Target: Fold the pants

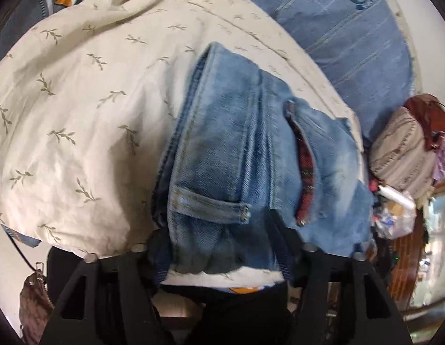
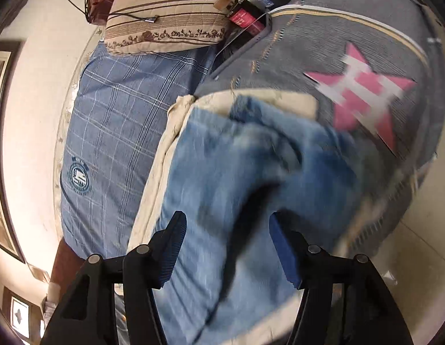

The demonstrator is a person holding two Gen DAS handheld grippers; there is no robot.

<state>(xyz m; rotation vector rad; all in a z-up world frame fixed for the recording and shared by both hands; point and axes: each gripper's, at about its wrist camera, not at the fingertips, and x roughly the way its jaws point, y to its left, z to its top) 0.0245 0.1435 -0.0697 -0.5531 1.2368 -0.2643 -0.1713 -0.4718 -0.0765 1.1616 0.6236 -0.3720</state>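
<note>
Folded light-blue jeans point(image 1: 228, 143) lie on a cream sheet with a leaf print point(image 1: 78, 115); a belt loop and a red-lined pocket slit show on top. The near end of the bundle sits between the fingers of my left gripper point(image 1: 222, 247), whose pads stand at its sides without clamping it. In the right wrist view the same jeans point(image 2: 222, 158) are blurred and fill the middle of the frame. My right gripper point(image 2: 228, 244) hangs open just above them, its blue-ribbed pads wide apart with nothing pinched between them.
A blue plaid pillow point(image 2: 113, 115) lies beyond the sheet, a striped pillow point(image 2: 170, 8) and a cable point(image 2: 78, 0) behind it. A grey blanket with a pink star point(image 2: 366, 92) borders the jeans. Stuffed bags point(image 1: 403, 149) crowd the bed's right edge.
</note>
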